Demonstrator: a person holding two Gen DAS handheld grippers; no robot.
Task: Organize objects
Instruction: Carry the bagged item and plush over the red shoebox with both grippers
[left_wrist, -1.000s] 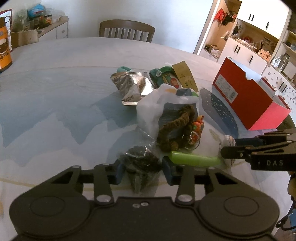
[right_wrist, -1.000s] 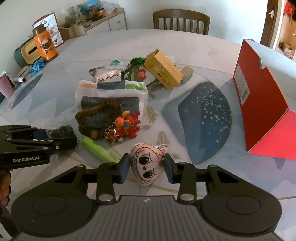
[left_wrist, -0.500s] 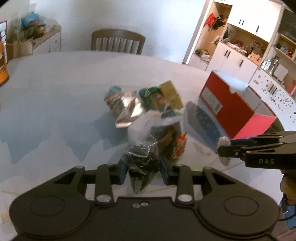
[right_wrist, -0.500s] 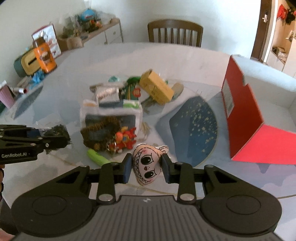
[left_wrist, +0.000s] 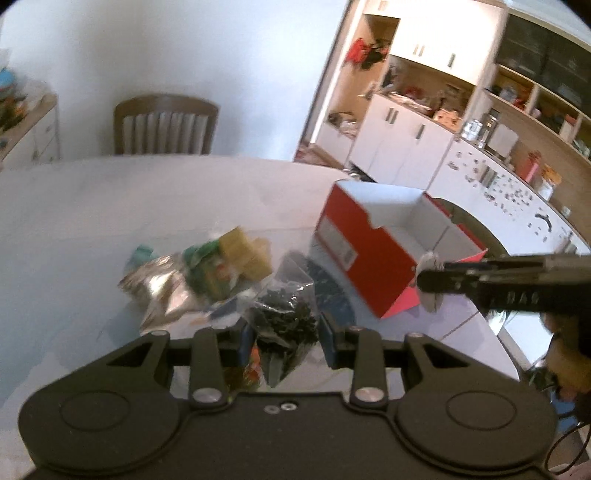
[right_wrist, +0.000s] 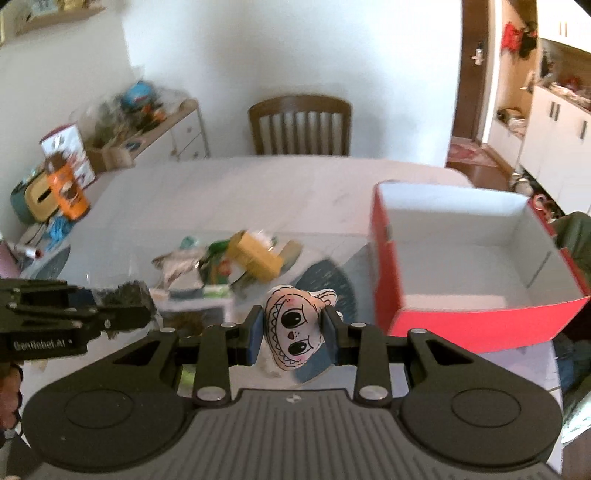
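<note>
A clear bag of dark bits (left_wrist: 286, 325) is clamped between the fingers of the left gripper (left_wrist: 284, 341), raised above the cluttered table (left_wrist: 74, 221). A cartoon-face plush (right_wrist: 293, 330) is pinched in the closed right gripper (right_wrist: 291, 334), held off the table just beside the open red box (right_wrist: 461, 266), whose white inside is seen empty.

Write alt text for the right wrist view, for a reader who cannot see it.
The right hand-held gripper holds a small plush face toy above a white table, with an open red box, empty, just ahead on the right. On the left, the left hand-held gripper holds a clear bag of dark bits above a pile of packets.
</note>
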